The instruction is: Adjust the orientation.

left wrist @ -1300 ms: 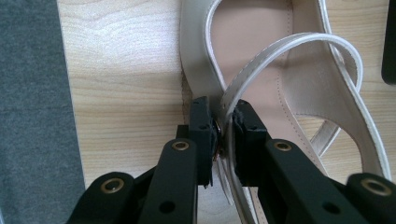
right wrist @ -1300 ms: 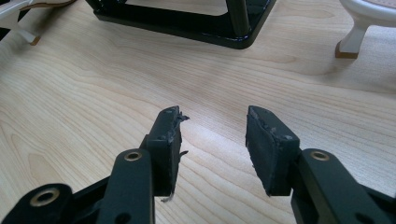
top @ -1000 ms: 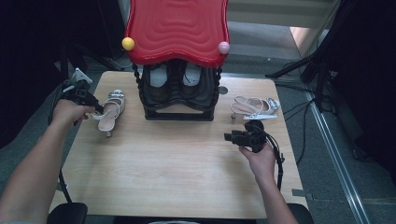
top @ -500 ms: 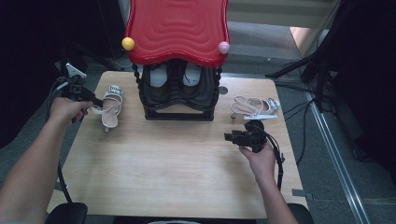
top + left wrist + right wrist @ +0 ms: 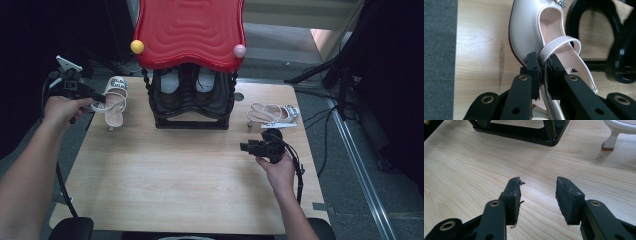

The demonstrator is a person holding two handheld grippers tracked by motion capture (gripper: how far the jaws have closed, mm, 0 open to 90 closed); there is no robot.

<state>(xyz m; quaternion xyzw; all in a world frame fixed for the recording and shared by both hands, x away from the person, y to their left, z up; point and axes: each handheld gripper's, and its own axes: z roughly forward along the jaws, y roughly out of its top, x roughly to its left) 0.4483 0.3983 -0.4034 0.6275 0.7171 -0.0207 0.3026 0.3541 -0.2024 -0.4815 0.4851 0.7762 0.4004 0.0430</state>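
Two white heeled sandals are seen on the wooden tabletop from the high view, one at each side of a black shoe rack that stands under a red wavy canopy. The left sandal is held at the far left corner by the left gripper, its heel pointing down at the wood. How it is held is made plain by the left gripper view: the jaws are clamped on the thin heel strap of the left sandal, with the cream insole and a jewelled trim at the toe seen beyond (detail that is too small to be read from above). A curved black foot of the shoe rack is seen at the right of that view.

The right sandal lies on its side near the rack's right end, just beyond the right gripper, untouched. In the right gripper view the right gripper is shown with its jaws apart over bare wood and nothing between them; the rack's base and the block heel of the right sandal are caught at the top edge.
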